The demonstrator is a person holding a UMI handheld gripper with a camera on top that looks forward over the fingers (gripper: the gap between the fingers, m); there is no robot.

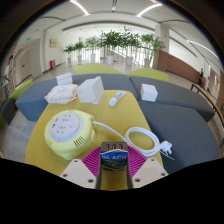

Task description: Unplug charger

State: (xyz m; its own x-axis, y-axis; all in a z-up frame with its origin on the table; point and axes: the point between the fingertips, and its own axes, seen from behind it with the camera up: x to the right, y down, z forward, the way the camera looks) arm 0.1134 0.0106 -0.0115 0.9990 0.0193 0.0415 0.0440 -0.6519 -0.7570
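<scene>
A round yellow-green power socket hub (68, 133) with a white top lies on the yellow table (112, 112), ahead and to the left of my fingers. A white cable (140, 138) coils ahead and to the right, ending in a white plug (166, 150). My gripper (113, 160) is shut on a small dark charger (113, 157) with a blue label, pressed between the pink pads (92, 160). The charger is held apart from the hub, just in front of it.
Beyond the yellow table stands a grey sofa-like surface (180, 100) with white boxes (90, 90) (149, 92), a flat white pack (61, 94) and a white remote (117, 98). Potted plants (115, 42) line the far back.
</scene>
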